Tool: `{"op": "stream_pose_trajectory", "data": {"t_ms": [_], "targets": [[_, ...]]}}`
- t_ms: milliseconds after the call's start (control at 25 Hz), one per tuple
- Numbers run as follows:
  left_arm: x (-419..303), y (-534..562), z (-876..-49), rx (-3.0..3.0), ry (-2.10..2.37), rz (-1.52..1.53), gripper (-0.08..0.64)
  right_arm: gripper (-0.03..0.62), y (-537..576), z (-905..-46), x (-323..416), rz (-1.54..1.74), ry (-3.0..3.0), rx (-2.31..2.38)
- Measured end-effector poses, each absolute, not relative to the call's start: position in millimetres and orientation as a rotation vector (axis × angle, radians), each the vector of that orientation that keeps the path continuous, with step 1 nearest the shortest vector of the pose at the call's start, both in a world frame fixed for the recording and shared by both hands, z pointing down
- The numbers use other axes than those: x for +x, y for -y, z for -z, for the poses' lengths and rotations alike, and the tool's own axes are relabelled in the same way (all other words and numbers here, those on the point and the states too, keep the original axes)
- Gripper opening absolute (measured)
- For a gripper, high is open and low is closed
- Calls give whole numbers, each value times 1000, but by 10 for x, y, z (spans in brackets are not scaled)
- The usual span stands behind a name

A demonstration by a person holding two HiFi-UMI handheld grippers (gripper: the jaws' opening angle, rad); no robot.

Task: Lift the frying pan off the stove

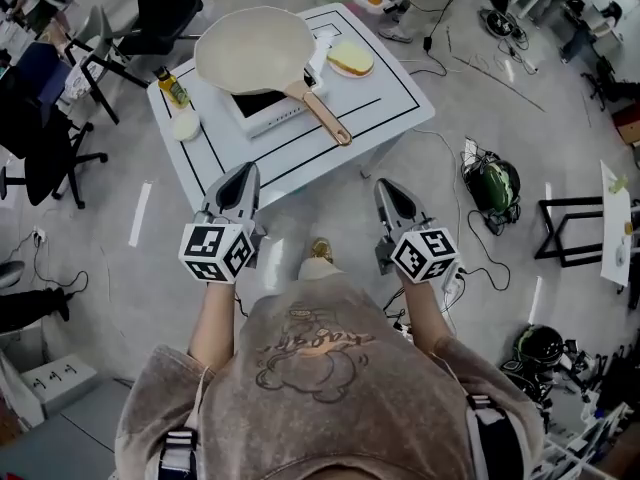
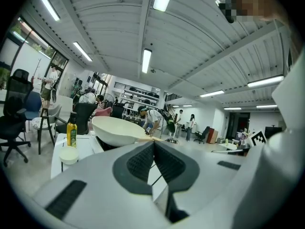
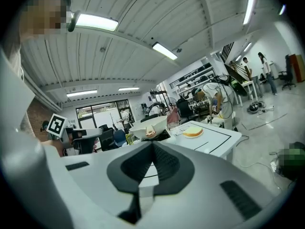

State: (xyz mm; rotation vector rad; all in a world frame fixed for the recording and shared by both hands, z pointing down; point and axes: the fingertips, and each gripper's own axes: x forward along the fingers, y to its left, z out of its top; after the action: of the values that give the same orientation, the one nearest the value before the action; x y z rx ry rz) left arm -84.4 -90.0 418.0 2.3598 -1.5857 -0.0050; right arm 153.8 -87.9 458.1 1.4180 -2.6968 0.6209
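A cream frying pan [image 1: 255, 50] with a wooden handle [image 1: 327, 114] sits on a white stove [image 1: 268, 111] on the small white table [image 1: 380, 108]. The handle points toward me and to the right. My left gripper [image 1: 241, 182] hangs shut and empty just short of the table's near edge. Level with it, my right gripper [image 1: 391, 196] is also shut and empty, off the near right corner. In the left gripper view the pan [image 2: 118, 130] lies ahead beyond the closed jaws. In the right gripper view the pan [image 3: 148, 127] shows small and far.
An oil bottle [image 1: 173, 87] and a small white dish [image 1: 186, 126] stand at the table's left. A plate with a yellow sponge-like piece [image 1: 350, 59] is at the right rear. Office chairs [image 1: 45, 138] stand left; cables and a helmet [image 1: 492, 182] lie on the floor right.
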Motion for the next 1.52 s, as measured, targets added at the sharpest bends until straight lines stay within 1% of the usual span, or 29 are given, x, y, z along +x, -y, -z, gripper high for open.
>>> {"op": "stream_pose_trajectory", "data": {"t_ms": [360,1000,1160,1280,1520], "targets": [[-807,1479,-4108,2334,1647,17,8,-2,1476,-4591,1657,-657,2706,1327],[-902,1891,-4074,2379,1556,8,8,0,2007,-4234,1400,-630,2823,1332],[-910,1927,-4123,2380,1524,12,8,64,2043,-4192,1347,-651,2840,1334],[-916,1936,-4120,2388,1507,13,8,134,2048,-4161,1294,-661,2846,1302],[-949,1949,-4192,2379,1485,12,8,386,2095,-4117,1158,-654,2836,1250]]}}
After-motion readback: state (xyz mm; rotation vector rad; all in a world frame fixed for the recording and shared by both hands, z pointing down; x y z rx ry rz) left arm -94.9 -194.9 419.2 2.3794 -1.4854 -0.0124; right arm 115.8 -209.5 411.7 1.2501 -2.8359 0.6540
